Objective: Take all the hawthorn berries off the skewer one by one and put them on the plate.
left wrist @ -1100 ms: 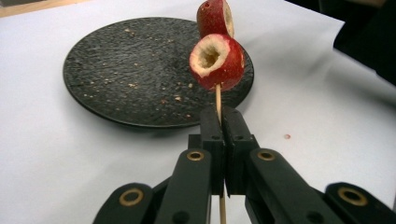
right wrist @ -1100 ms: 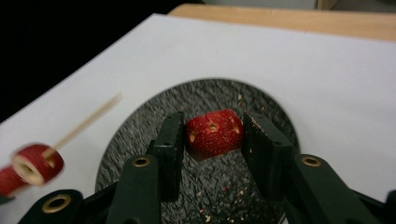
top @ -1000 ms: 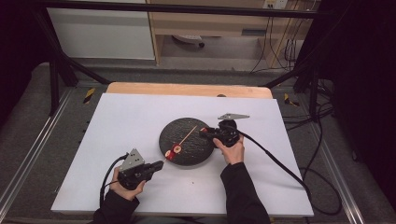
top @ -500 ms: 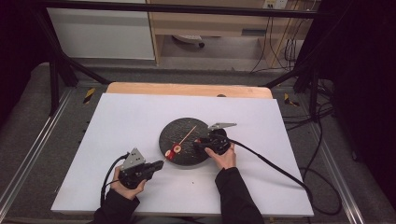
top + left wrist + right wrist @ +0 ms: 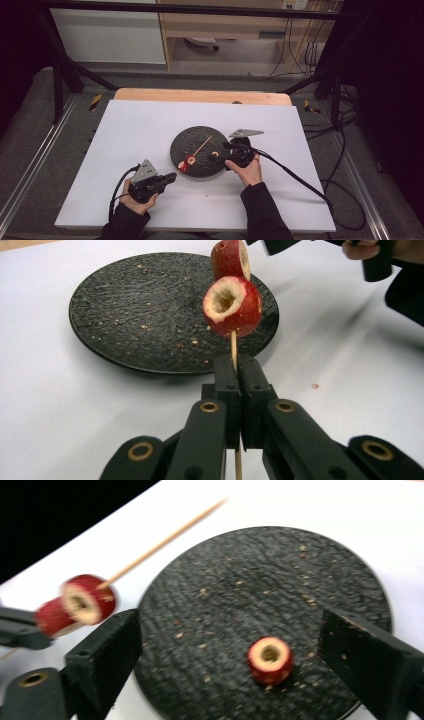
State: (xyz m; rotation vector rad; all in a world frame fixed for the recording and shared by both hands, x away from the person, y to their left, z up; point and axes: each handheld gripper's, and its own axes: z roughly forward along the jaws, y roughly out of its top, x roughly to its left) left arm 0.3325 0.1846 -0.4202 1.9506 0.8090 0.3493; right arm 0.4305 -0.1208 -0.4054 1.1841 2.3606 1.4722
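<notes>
Left gripper [image 5: 235, 390]: jaws pressed together on a thin wooden skewer [image 5: 233, 347], seen at lower centre of the left gripper view. The stick rises between the jaw tips and carries two red cored fruit pieces, the near one [image 5: 232, 307] at centre top with its hollow pale face turned to the camera, the second [image 5: 229, 257] just behind it at the top edge.

Right gripper [image 5: 225, 645]: jaws spread wide and just opened further; the pads touch nothing. In the right gripper view they stand at lower left and lower right of the frame, and between them a loose cored fruit ring [image 5: 270, 660] sits on the plate [image 5: 260, 575], hollow side up, apart from both jaws.

Skewer in the high view: it runs from the left gripper [image 5: 167, 179] at lower left of centre up and right across the plate [image 5: 197, 142], with the threaded fruit [image 5: 189, 162] near the plate's lower left rim. The loose ring [image 5: 215, 154] lies on the right part of the plate, just beside the right gripper [image 5: 227, 150].

Plate: round, black, textured, flecked with crumbs, at centre of the white table [image 5: 140, 125].

Cables [image 5: 295, 175] trail from the grippers across the sheet.
</notes>
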